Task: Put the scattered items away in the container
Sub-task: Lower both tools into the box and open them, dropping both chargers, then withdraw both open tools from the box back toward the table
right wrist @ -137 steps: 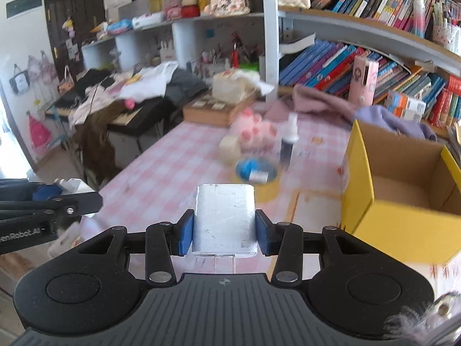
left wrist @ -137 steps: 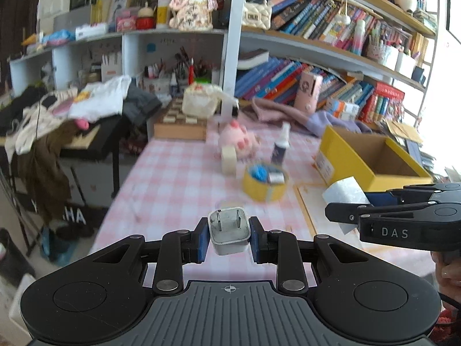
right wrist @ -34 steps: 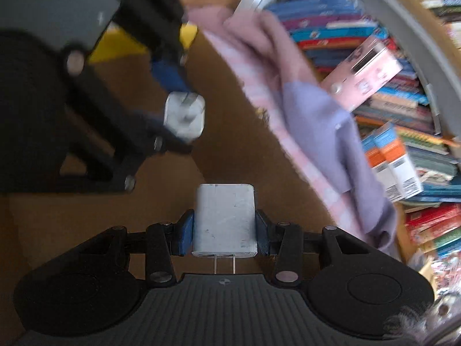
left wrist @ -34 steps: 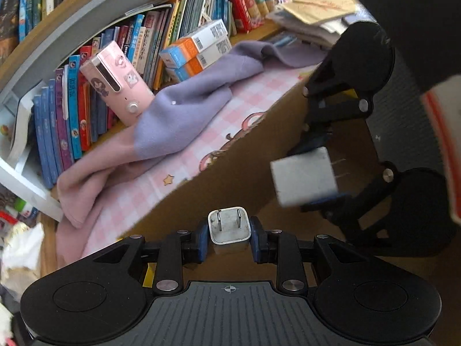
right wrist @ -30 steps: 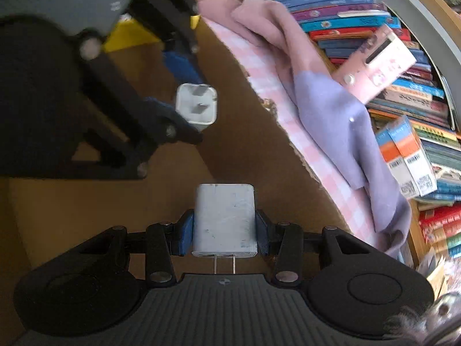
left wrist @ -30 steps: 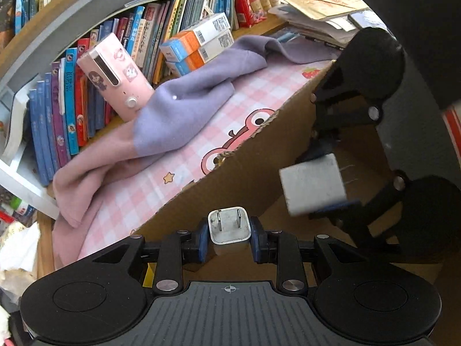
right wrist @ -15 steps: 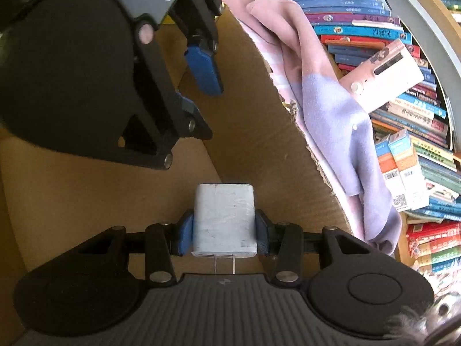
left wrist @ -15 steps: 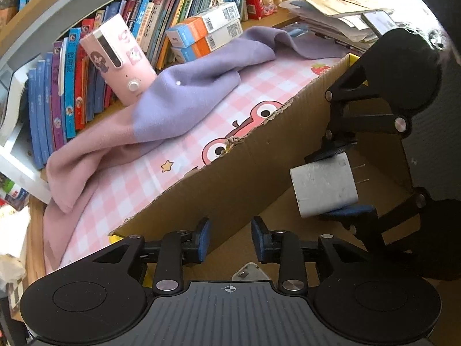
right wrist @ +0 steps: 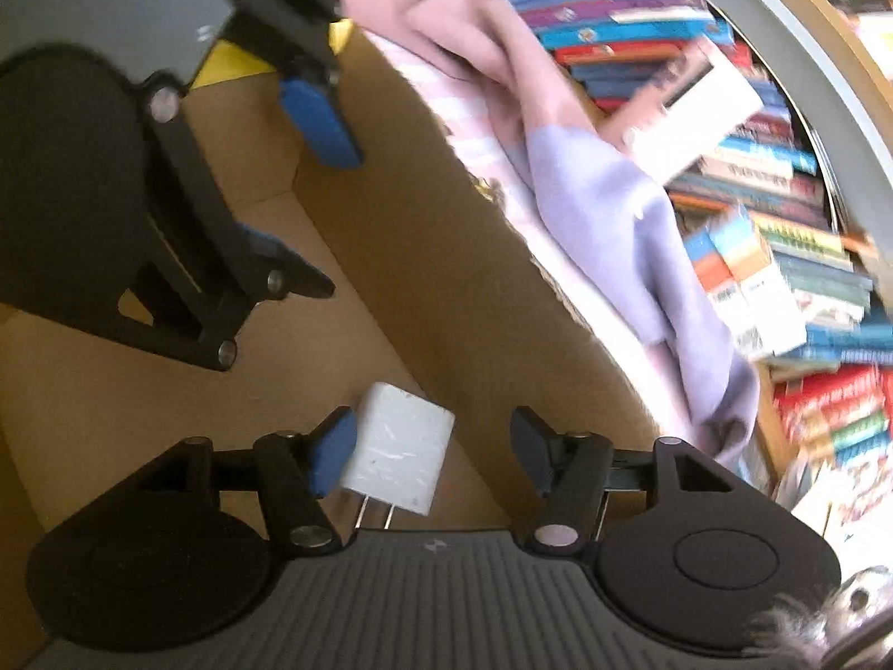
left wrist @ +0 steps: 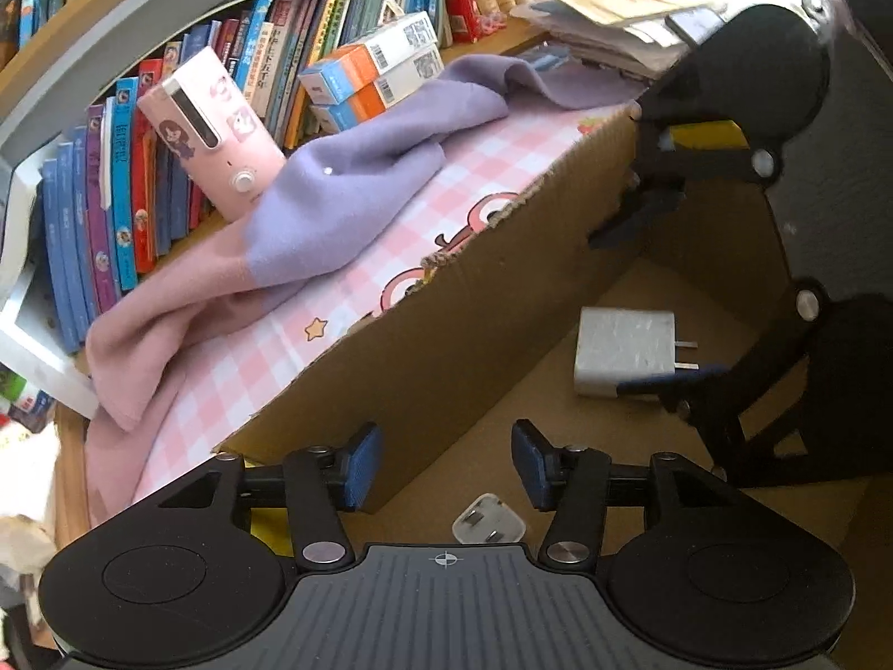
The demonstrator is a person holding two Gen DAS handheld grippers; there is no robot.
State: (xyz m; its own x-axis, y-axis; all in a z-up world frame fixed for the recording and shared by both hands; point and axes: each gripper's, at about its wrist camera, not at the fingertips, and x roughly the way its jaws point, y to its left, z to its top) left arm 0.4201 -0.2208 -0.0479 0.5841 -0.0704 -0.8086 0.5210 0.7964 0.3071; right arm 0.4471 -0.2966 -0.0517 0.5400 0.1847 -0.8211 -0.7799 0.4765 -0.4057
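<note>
Both grippers reach down into the brown cardboard box [left wrist: 446, 335], whose wall [right wrist: 418, 257] also shows in the right wrist view. My left gripper [left wrist: 446, 463] is open, its jaws still opening with nothing between them. The small white plug [left wrist: 488, 525] lies on the box floor just below it. My right gripper [right wrist: 432, 452] is also opening. The larger white charger [right wrist: 399, 458] sits tilted between its jaws, leaning on the left pad and free of the right one. The left wrist view shows the same charger [left wrist: 625, 352] at the right gripper [left wrist: 642, 301]. The left gripper [right wrist: 312, 195] hangs at upper left.
Beyond the box wall lie a pink checked tablecloth [left wrist: 312, 324] and a purple and pink cloth [left wrist: 346, 206]. A pink device [left wrist: 212, 128] and orange and blue cartons [left wrist: 368, 78] lean against a shelf packed with books [left wrist: 111, 167].
The left jaws let go of the small plug, which dropped to the box floor, and they have spread wider. The right jaws have parted and the charger has tipped loose between them.
</note>
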